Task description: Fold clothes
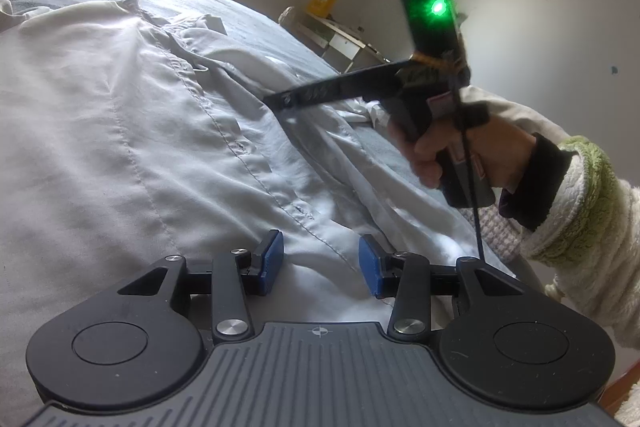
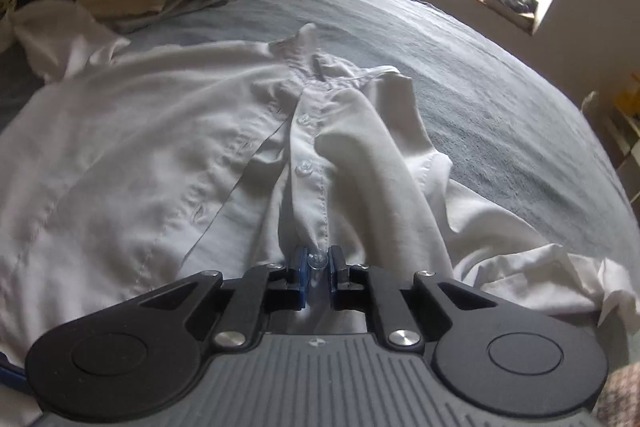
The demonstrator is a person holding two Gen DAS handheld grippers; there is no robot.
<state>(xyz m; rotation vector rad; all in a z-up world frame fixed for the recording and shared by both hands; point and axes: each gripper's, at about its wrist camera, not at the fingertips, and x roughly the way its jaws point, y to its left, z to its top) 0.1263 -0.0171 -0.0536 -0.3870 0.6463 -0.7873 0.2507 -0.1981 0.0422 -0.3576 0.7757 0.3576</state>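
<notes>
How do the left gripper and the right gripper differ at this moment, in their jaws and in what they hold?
The left gripper has its jaws apart, while the right gripper has its jaws nearly together. The left gripper grips nothing, with the white shirt only lying under its gap; the right gripper pinches the shirt's button strip, with a clear button between its pads. Both have blue pads and point at the same shirt on the grey bed.

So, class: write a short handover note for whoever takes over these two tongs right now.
Right tongs: pinched on the button strip of the white shirt, at a button near the hem.
Left tongs: open over the shirt's near edge, holding nothing.
Shirt: face up on the grey bed, collar away from you, right side bunched.
Done: no fold yet.
Left: smooth flat, fold sleeves and body.
</notes>
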